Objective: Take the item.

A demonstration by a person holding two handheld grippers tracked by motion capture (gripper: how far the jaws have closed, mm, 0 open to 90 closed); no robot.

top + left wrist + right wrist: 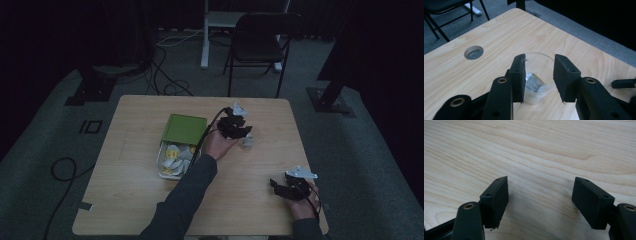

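A clear plastic cup point(539, 65) stands on the wooden table point(499, 32), and a small silvery wrapped piece point(534, 84) lies at its bottom. My left gripper point(540, 60) hangs over the cup with one jaw on each side of the rim. The jaws stand apart and the pads hold nothing. In the high view the left gripper point(234, 125) is at the table's middle, with the cup point(246, 142) just beside it. My right gripper point(280, 186) rests near the front right corner. It point(540, 181) is open over bare wood.
A green lid point(185, 129) lies half over a white box point(163, 172) holding several yellow and white packets, left of my left hand. A round cable hole point(474, 52) is cut in the tabletop. A chair point(260, 40) stands beyond the far edge.
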